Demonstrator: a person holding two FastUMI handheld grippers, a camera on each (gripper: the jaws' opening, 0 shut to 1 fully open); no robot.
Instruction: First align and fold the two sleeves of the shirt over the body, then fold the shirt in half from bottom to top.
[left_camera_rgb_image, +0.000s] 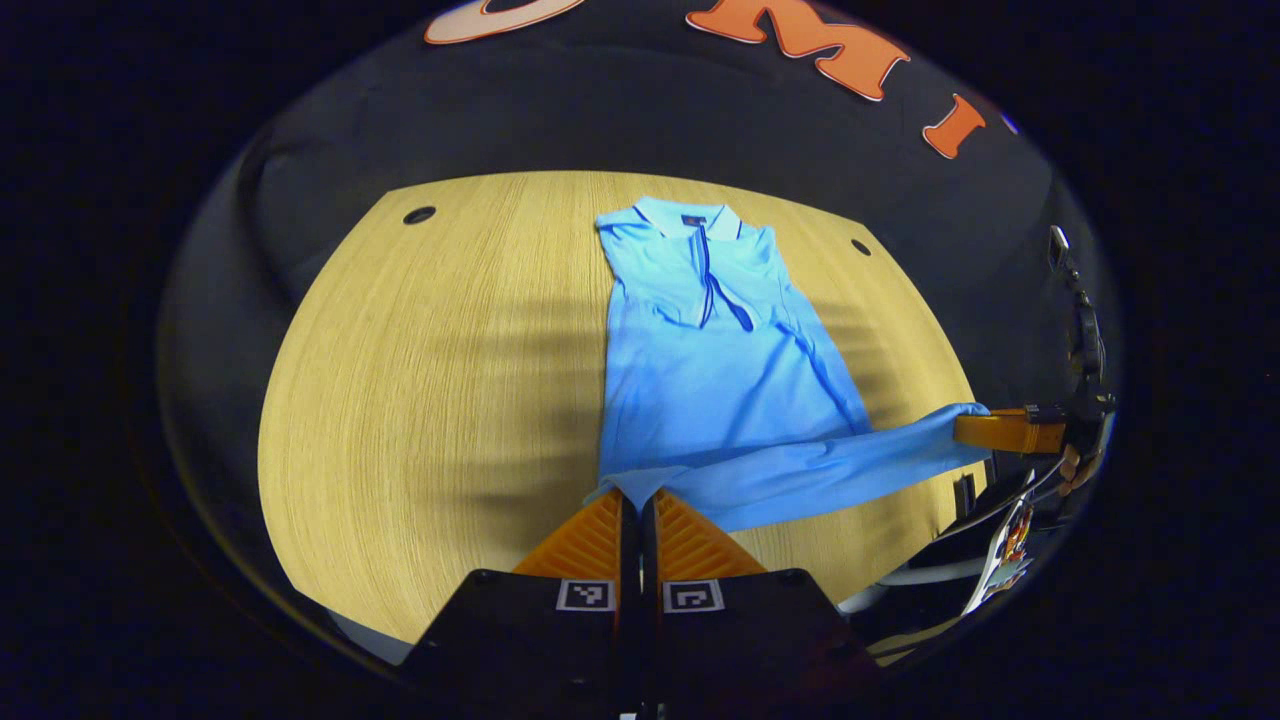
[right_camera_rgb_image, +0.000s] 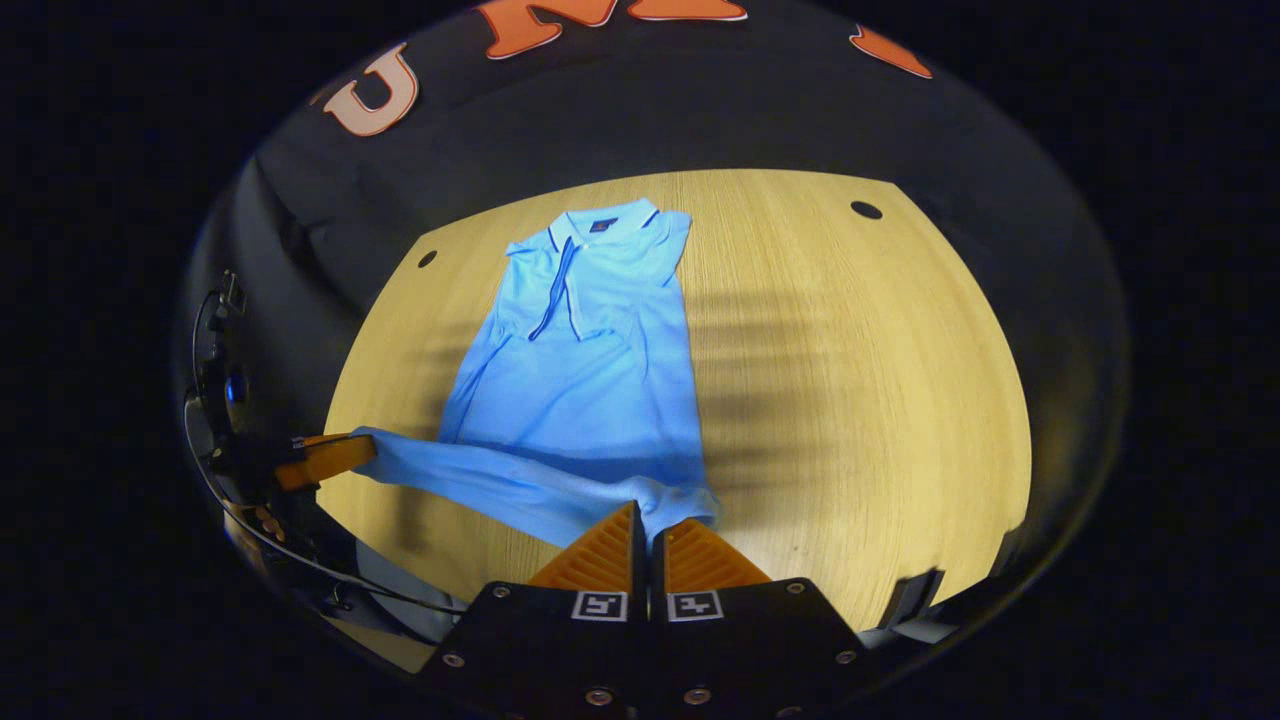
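While both grippers (left_camera_rgb_image: 640, 497) (right_camera_rgb_image: 648, 515) pinch the blue shirt's (left_camera_rgb_image: 700, 370) hem corners, it lies on a wooden table (left_camera_rgb_image: 430, 380) walled by black cloth (left_camera_rgb_image: 640, 110).

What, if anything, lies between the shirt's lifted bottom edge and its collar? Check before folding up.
Nothing visible. Both claws, left and right, are shut on the hem of the shirt. The body up to the collar lies bare, and the table around it shows no other thing.
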